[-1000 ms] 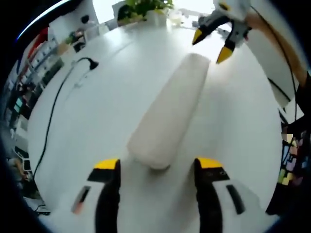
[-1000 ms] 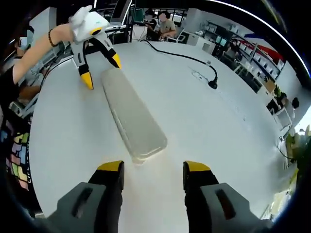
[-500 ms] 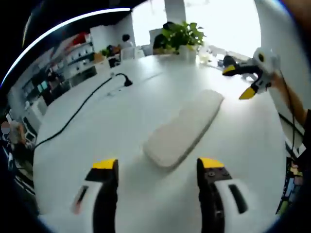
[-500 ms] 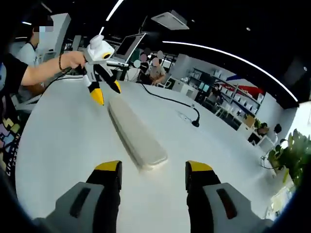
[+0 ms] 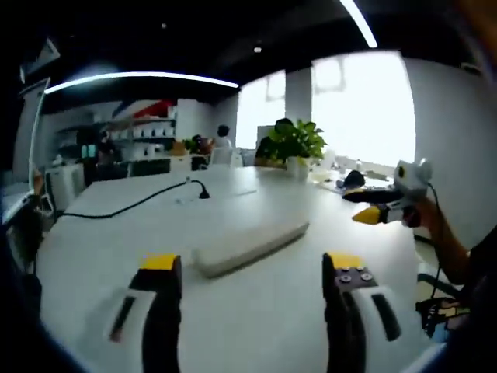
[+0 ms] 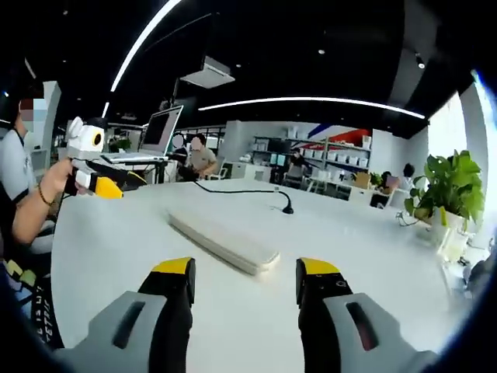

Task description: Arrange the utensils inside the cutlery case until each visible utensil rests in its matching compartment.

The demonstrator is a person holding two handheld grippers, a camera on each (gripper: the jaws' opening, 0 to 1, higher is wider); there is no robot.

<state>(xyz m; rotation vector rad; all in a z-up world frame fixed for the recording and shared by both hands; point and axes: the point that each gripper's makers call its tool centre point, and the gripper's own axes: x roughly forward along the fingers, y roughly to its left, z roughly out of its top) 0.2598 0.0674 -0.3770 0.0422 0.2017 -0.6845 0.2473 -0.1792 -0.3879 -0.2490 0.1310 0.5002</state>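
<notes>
Left gripper view: my left claw (image 5: 250, 273) gapes empty over the white desk (image 5: 256, 311), closed cutlery case (image 5: 250, 245) lying just ahead | potted plant (image 5: 293, 146) behind, right claw (image 5: 374, 207) at far right, spread | right gripper view: right claw (image 6: 244, 273) wide, empty, case (image 6: 223, 242) ahead; laptop (image 6: 152, 138), black cable (image 6: 245, 191) beyond.

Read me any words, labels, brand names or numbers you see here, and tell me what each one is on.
No readable text.
Closed cutlery case on the white table: plain, no label.
Monitor behind the table: screen too blurred to read.
Red and blue wall graphic: no legible letters.
Left hand-held gripper and right hand-held gripper: no markings legible.
</notes>
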